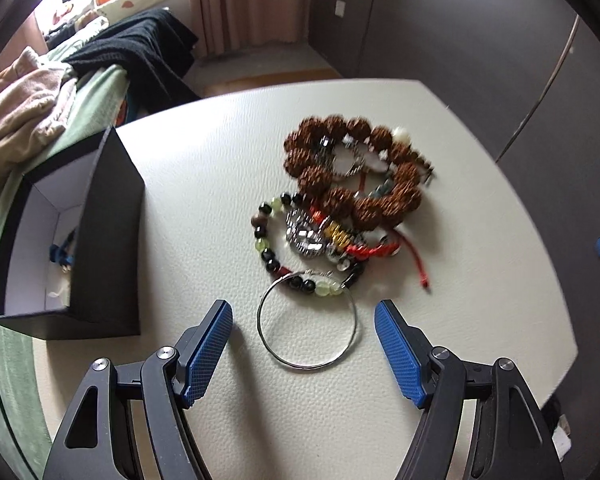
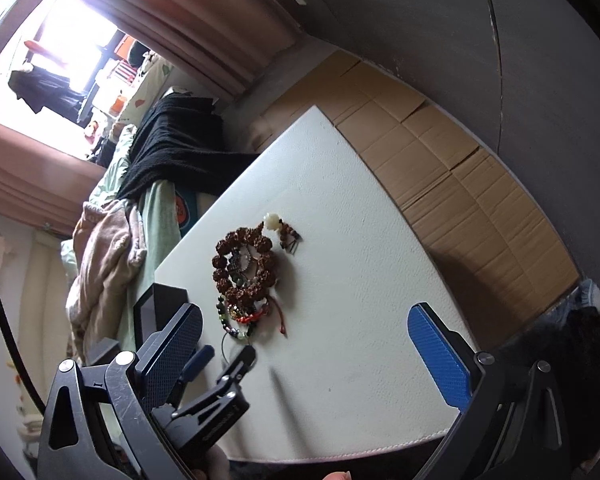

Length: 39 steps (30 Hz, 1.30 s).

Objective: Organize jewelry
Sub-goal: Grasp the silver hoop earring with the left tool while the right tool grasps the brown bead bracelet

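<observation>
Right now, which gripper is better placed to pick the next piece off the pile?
Left. The left gripper is open with its fingers either side of the silver hoop, beside the black box. The right gripper is open over bare table.

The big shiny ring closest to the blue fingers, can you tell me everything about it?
The silver hoop is a thin, shiny ring of what looks like metal wire, with nothing inside it. It lies flat on the white table at the near edge of the jewelry pile. Its far side touches the black-and-green bead bracelet. Nothing grips it.
</observation>
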### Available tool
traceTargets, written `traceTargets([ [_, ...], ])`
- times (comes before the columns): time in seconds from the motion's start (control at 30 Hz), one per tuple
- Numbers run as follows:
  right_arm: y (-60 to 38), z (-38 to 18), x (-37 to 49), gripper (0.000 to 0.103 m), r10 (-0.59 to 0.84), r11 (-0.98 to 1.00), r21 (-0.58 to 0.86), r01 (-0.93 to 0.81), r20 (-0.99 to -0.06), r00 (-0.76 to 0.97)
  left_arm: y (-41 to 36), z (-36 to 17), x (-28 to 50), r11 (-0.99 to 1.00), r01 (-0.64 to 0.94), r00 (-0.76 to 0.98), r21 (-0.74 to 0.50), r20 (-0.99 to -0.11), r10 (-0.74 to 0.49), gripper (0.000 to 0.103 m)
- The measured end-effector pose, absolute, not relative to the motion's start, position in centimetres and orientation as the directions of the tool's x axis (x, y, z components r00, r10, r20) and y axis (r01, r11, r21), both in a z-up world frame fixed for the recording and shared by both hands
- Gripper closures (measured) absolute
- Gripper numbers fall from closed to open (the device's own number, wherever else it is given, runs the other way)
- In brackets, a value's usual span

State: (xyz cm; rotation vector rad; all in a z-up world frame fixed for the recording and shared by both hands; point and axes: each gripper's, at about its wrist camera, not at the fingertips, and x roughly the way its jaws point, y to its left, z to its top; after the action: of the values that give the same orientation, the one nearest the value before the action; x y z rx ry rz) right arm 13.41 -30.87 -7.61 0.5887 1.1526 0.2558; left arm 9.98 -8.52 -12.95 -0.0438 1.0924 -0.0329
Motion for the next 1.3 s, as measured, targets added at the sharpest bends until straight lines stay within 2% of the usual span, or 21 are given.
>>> traceTargets([
  [0.2, -31.3, -7.5, 13.5, 0.000, 0.448, 0.835, 0.536, 0.125, -0.794, 0.412, -9.2, -13.2, 9.9, 1.000, 0.022, 0.471, -0.011, -0.882, -0.021, 0.029],
  [0.23, -31.5, -7.6, 13.5, 0.000, 0.439, 0.835, 0.532, 0.138, -0.797, 0.414, -9.2, -13.2, 9.9, 1.000, 0.020, 0.474, -0.011, -0.880, -0.019, 0.032],
  [0.3, -31.6, -7.5, 13.6, 0.000, 0.407, 0.849, 0.506, 0.152, -0.810, 0.421, -9.2, -13.1, 9.9, 1.000, 0.020, 0.480, -0.004, -0.877, -0.013, 0.049],
  [0.33, -31.5, -7.4, 13.6, 0.000, 0.394, 0.857, 0.492, 0.151, -0.816, 0.424, -9.1, -12.9, 9.9, 1.000, 0.022, 0.480, -0.003, -0.877, -0.014, 0.051],
  [0.57, -31.3, -7.7, 13.8, 0.000, 0.393, 0.858, 0.489, 0.156, -0.822, 0.411, -8.8, -12.3, 9.8, 0.999, 0.026, 0.479, -0.024, -0.877, -0.033, 0.051],
  [0.9, -30.2, -8.1, 14.7, 0.001, 0.390, 0.859, 0.486, 0.161, -0.825, 0.410, -6.1, -9.1, 9.8, 0.994, -0.039, 0.568, -0.098, -0.821, -0.059, 0.051],
  [1.0, -29.6, -8.4, 15.1, 0.009, 0.416, 0.850, 0.506, 0.143, -0.814, 0.405, -5.2, -8.3, 10.0, 0.991, -0.057, 0.589, -0.124, -0.806, -0.067, 0.051],
  [1.07, -28.7, -8.9, 15.6, 0.025, 0.432, 0.850, 0.511, 0.129, -0.815, 0.386, -4.5, -7.9, 10.1, 0.988, -0.065, 0.598, -0.142, -0.798, -0.075, 0.051],
  [1.17, -27.4, -9.8, 16.1, 0.032, 0.457, 0.844, 0.523, 0.116, -0.816, 0.354, -3.6, -7.5, 10.3, 0.983, -0.074, 0.608, -0.169, -0.789, -0.089, 0.051],
  [1.3, -25.4, -10.7, 16.9, 0.036, 0.473, 0.843, 0.529, 0.095, -0.815, 0.335, -2.8, -7.0, 10.6, 0.981, -0.070, 0.620, -0.182, -0.778, -0.100, 0.051],
])
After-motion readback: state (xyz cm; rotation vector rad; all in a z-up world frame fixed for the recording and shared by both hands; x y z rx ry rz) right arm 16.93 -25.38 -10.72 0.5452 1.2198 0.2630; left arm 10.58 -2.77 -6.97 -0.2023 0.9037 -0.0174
